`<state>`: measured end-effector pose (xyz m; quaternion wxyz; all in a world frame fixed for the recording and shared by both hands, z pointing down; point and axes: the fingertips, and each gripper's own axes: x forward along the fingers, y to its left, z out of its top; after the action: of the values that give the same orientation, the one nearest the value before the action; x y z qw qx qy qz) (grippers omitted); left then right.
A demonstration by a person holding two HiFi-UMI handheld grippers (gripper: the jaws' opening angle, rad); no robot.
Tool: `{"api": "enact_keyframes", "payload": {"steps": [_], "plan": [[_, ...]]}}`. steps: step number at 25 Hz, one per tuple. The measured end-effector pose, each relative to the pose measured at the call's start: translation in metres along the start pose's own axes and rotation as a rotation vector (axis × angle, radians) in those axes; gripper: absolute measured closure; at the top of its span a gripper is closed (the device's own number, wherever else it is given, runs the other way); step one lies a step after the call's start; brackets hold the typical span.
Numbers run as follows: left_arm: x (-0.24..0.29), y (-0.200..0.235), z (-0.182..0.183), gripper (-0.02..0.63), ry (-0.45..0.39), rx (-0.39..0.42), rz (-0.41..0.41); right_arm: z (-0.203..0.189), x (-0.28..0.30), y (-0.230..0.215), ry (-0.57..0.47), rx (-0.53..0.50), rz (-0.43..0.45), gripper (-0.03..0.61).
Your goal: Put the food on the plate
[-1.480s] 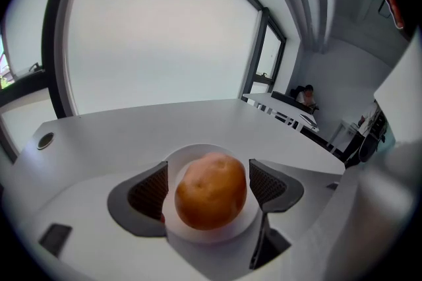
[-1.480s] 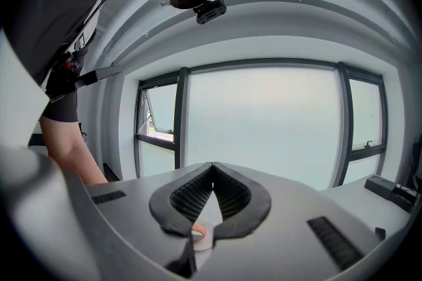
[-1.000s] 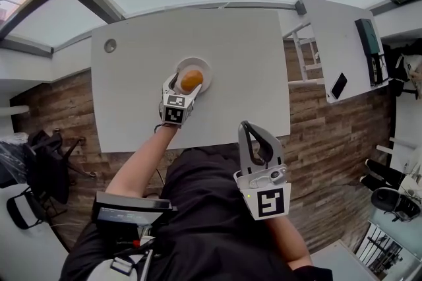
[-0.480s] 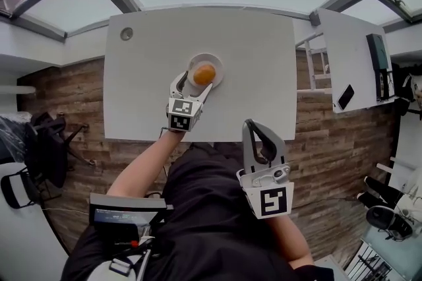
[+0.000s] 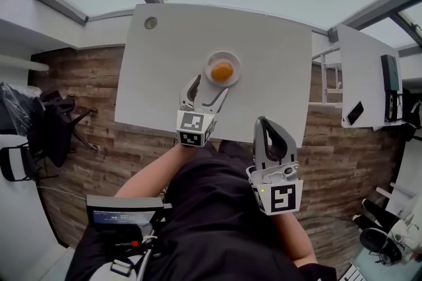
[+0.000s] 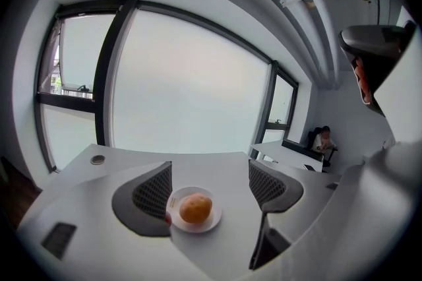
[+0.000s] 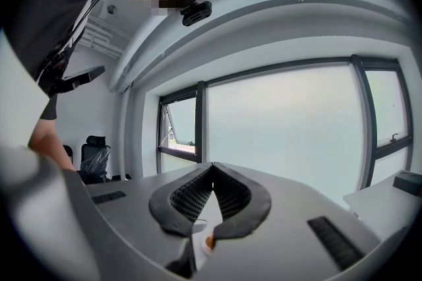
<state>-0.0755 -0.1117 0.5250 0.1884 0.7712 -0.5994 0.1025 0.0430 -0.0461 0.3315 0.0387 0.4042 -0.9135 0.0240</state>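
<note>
An orange-brown round piece of food lies on a small white plate on the white table. My left gripper is open just in front of the plate, a little back from it, and holds nothing. In the left gripper view the food sits on the plate beyond the spread fingers. My right gripper is shut and empty, held near the table's front edge by my body. The right gripper view shows its fingertips touching, with the plate edge and a sliver of food seen below the tips.
A round grommet marks the table's far left corner. A second white table with a phone and a dark device stands to the right. Office chairs stand on the wooden floor at left. A person sits far off in the room.
My left gripper has let go of the food, opened and drawn back from the plate toward me. The food now rests on the plate. The right gripper stays shut near my body.
</note>
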Motion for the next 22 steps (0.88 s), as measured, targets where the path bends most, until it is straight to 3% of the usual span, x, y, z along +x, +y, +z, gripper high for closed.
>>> {"api": "enact_keyframes", "payload": {"steps": [9, 22], "plan": [[-0.048, -0.023, 0.040, 0.242, -0.075, -0.076, 0.070, 0.008, 0.012, -0.007, -0.036, 0.011, 0.041, 0.572], [-0.110, -0.049, 0.091, 0.244, -0.231, -0.025, 0.112, 0.011, 0.011, 0.016, -0.054, 0.007, 0.119, 0.572]]}}
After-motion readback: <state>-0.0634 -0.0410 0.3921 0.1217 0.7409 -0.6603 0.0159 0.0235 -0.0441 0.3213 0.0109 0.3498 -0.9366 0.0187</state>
